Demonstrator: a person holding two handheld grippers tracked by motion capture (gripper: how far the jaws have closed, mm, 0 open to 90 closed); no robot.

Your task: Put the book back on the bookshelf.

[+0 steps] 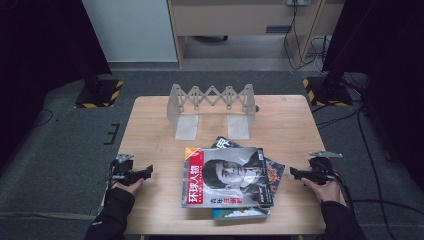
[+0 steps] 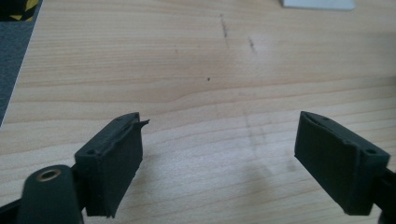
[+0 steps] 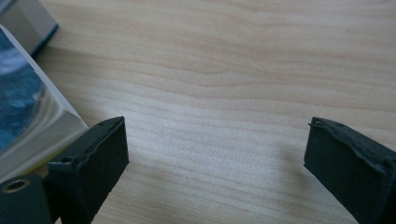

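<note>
- The left gripper point(image 1: 145, 172) sits low over the table point(image 1: 155, 130), at the near left, held by a hand point(image 1: 129, 186) in a dark sleeve. Its jaws stand wide apart with nothing in them. In the left gripper view there is just bare wood between the jaws.
- The right gripper point(image 1: 295, 173) sits at the near right, held by the other hand point(image 1: 322, 190). Its jaws are wide apart too, and they hold nothing.
- Both grippers point in at the magazines point(image 1: 227, 175), which lie in a loose pile between them, at the near middle of the table.
- The top magazine point(image 1: 200, 192) has a face on it and a red strip down its left side. More magazines poke out from under it at the far right and at the near edge.
- In the right gripper view a magazine corner point(image 3: 32, 121) lies just beside the left jaw. I cannot tell if they touch.
- The left gripper is well apart from the pile.
- Farther back stands a clear rack point(image 1: 212, 107) with a zigzag top. It is empty, with bare wood between it and the pile.
- Past the table are grey floor, black stands with yellow stripes point(image 1: 100, 92) and cables point(image 1: 300, 45).
</note>
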